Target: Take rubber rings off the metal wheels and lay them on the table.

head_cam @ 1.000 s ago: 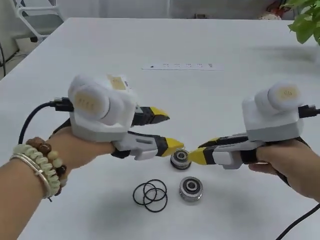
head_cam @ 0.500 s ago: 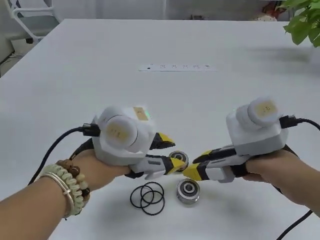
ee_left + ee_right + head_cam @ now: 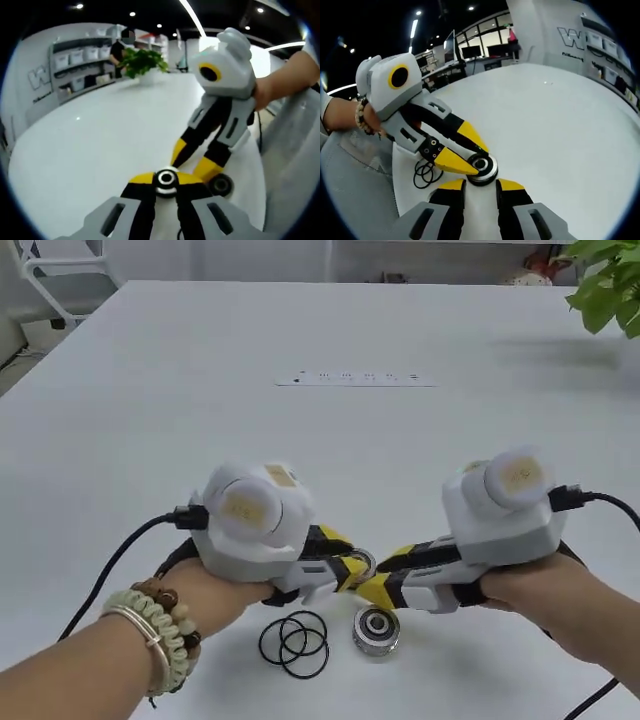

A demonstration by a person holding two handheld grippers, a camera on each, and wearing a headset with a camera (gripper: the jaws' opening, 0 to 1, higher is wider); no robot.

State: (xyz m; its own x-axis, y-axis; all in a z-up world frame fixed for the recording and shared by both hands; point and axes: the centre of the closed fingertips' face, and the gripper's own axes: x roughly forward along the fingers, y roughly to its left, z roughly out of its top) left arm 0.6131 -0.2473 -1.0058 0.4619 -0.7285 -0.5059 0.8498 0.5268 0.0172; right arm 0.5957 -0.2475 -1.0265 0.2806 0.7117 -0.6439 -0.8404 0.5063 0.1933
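My left gripper (image 3: 348, 565) is shut on a small metal wheel (image 3: 361, 561), its yellow tips clamping the wheel (image 3: 166, 178) from both sides. My right gripper (image 3: 378, 588) faces it tip to tip and stands open, with its jaws just short of the wheel (image 3: 484, 168). A second metal wheel (image 3: 376, 630) lies flat on the white table below the two grippers. To its left, three thin black rubber rings (image 3: 293, 643) lie overlapping on the table. I cannot tell whether the held wheel touches the table.
A white strip with small markings (image 3: 355, 378) lies across the middle of the white table (image 3: 200, 390). Green plant leaves (image 3: 605, 285) hang over the far right corner. A chair frame (image 3: 60, 280) stands beyond the far left edge. Cables trail from both grippers toward me.
The left gripper's jaws were open beside the wheel; they have shut on it. Both grippers have come closer to me and to each other.
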